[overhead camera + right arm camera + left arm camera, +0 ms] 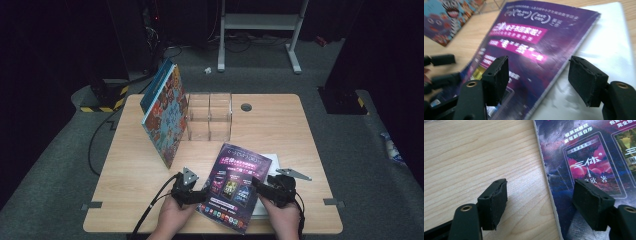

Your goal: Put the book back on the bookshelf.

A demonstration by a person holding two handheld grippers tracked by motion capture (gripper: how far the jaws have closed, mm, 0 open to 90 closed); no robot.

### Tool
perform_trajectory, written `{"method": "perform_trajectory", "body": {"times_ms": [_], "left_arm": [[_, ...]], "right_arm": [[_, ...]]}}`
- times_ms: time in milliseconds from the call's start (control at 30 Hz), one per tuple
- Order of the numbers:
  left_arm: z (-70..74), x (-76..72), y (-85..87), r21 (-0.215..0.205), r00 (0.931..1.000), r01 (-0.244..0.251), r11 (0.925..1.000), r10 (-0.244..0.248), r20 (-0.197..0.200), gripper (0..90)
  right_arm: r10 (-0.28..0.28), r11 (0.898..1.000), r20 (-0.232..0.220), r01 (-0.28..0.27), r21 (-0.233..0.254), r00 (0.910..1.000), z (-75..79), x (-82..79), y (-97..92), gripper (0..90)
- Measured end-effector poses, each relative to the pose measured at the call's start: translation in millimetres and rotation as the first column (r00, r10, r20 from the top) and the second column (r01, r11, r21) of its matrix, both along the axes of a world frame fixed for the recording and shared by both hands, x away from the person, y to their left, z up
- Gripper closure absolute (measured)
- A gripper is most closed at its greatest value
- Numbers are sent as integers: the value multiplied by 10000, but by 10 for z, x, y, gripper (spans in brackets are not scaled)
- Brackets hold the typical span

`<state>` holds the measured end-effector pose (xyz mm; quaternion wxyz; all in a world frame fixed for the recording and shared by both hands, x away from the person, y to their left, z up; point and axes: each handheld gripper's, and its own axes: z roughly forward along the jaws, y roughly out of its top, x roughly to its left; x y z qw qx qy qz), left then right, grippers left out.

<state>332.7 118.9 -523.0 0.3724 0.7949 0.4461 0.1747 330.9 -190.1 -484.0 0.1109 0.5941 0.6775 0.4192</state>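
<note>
At the bottom edge of the high view, the person's two hands are coming in, each carrying a gripper. The left gripper [204, 194] is sitting at lower centre, at the left edge of the purple book [235, 187], which is lying flat on the wooden table [280, 125] at lower centre and slanting to the upper right. The right gripper [256, 183] is sitting over the book's right side. Under the book's right edge a white sheet [272, 162] is showing. In the upper left of the table a colourful picture book [167, 117] is standing tilted, leaning beside a clear acrylic holder [210, 116] at upper centre.

In the left gripper view, the two black jaws are standing wide apart at the bottom of the frame, gripping nothing. The left jaw is hanging over bare wood [474, 157]; the right jaw is hanging over the purple cover [584, 157], whose pale edge is running down between them.

In the right gripper view, the jaws are also standing apart with nothing pinched. The left jaw is lying over the purple book [531, 45], the right jaw over the white sheet [609, 42], and the book's edge is passing between them. At the left edge the other gripper's black jaws are showing, blurred, and the picture book [446, 17] is filling the upper left corner.
</note>
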Motion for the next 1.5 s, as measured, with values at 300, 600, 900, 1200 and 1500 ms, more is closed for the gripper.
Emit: {"method": "perform_trajectory", "body": {"times_ms": [300,600,900,1200,1500], "left_arm": [[-3,-11,-19,157,9998,59,9999,-62,213,281],[-1,-23,-30,272,9994,15,9996,-24,335,281],[0,-25,-23,273,9995,27,9996,-36,315,285],[-4,-33,-24,223,9993,66,9997,-75,376,297],[-4,-38,-21,227,9992,20,9997,-29,390,297]], "right_arm": [[-941,9837,-230,965,1514,9953,-33,80,14,272],[-469,9658,-459,571,2528,9978,-70,-92,-38,350],[-183,9576,-423,296,2867,9989,-66,-138,-115,636],[377,9657,-318,-282,2581,9988,-36,-27,-45,620],[747,9751,-284,-671,2115,9968,34,199,-32,697]]}}
